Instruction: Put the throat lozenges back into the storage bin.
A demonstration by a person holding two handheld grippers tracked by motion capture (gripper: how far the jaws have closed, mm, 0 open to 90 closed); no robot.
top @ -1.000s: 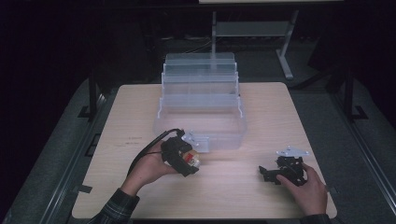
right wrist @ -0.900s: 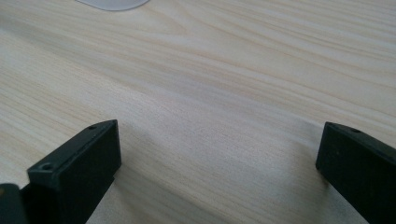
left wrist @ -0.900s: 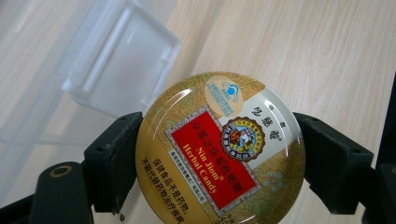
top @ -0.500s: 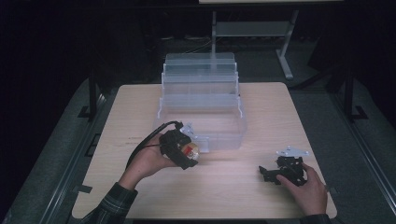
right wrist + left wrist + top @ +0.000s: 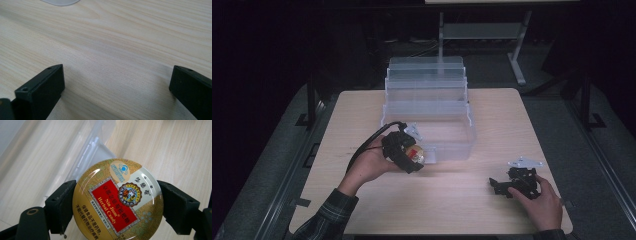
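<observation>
A round gold candy tin [image 5: 117, 200] with a red label is clamped between the two black jaws of my left gripper [image 5: 117, 205]. In the high view this left gripper [image 5: 416, 156] holds the tin [image 5: 416, 154] above the table, just at the front left corner of a clear plastic bin [image 5: 452, 142]. The bin's rim [image 5: 82, 157] runs diagonally behind the tin. My right gripper [image 5: 498, 185] rests low on the table at the front right, jaws wide apart with bare wood [image 5: 117, 62] between them.
Behind the front bin, more clear plastic bins [image 5: 426, 80] are stacked in steps toward the table's far edge. The wooden table [image 5: 362, 115] is surrounded by dark floor, with a metal stand [image 5: 512, 45] beyond it.
My left gripper has lifted the tin and carried it forward and to the right, up to the front bin's corner. The right gripper has stayed in place.
</observation>
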